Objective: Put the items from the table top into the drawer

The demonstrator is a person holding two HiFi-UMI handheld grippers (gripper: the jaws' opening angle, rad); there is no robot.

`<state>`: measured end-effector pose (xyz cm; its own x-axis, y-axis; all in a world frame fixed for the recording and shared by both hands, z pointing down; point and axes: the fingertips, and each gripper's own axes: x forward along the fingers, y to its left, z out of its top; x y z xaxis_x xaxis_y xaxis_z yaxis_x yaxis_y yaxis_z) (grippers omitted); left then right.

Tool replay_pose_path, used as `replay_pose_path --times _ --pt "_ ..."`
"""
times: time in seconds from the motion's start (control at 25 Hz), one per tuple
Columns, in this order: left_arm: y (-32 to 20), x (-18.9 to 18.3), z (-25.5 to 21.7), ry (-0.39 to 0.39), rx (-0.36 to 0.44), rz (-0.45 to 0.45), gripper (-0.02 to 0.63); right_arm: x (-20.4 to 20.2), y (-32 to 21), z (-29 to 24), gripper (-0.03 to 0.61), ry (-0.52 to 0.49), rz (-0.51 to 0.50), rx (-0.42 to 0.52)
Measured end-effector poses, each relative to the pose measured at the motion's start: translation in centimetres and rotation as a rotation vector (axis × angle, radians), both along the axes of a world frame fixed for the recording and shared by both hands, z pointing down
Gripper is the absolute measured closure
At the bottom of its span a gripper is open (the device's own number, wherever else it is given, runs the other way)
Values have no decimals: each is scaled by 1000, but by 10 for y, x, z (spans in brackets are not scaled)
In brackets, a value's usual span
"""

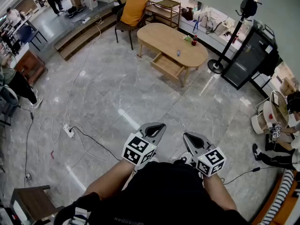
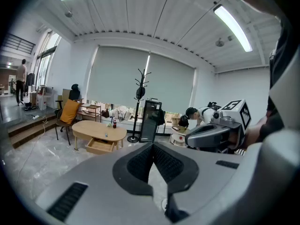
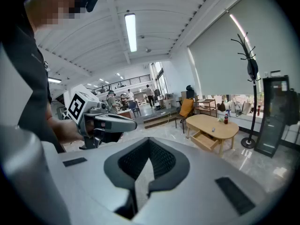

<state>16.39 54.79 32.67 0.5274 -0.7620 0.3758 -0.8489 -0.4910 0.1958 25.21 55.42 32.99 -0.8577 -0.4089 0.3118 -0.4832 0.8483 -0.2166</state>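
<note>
Far across the room stands an oval wooden table (image 1: 161, 35) with its drawer (image 1: 166, 65) pulled open on the near side. On the top are a small red-capped bottle (image 1: 194, 40), a green item (image 1: 188, 38) and a small grey object (image 1: 178, 53). My left gripper (image 1: 158, 127) and right gripper (image 1: 188, 137) are held side by side close to my body, both shut and empty, well short of the table. The left gripper view shows the table (image 2: 96, 129) beyond the left gripper (image 2: 151, 146). In the right gripper view, the table (image 3: 211, 124) lies past the right gripper (image 3: 149, 143).
A chair with an orange cushion (image 1: 132, 12) and a wooden shelf (image 1: 165, 9) stand behind the table. A coat stand (image 1: 217, 65) and a black cabinet (image 1: 248, 56) are to its right. Cables and a power strip (image 1: 69, 131) lie on the grey floor at left; people sit at the right edge.
</note>
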Motion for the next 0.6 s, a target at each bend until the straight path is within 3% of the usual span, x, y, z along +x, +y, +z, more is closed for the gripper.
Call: replay_pose_path --times 0.44,0.6 --pt "3 -6 -2 10 13 -1 612 -4 7 1 575 6 1 6" --pt "2 -4 -3 51 -7 5 612 -8 6 -4 575 9 -10 14"
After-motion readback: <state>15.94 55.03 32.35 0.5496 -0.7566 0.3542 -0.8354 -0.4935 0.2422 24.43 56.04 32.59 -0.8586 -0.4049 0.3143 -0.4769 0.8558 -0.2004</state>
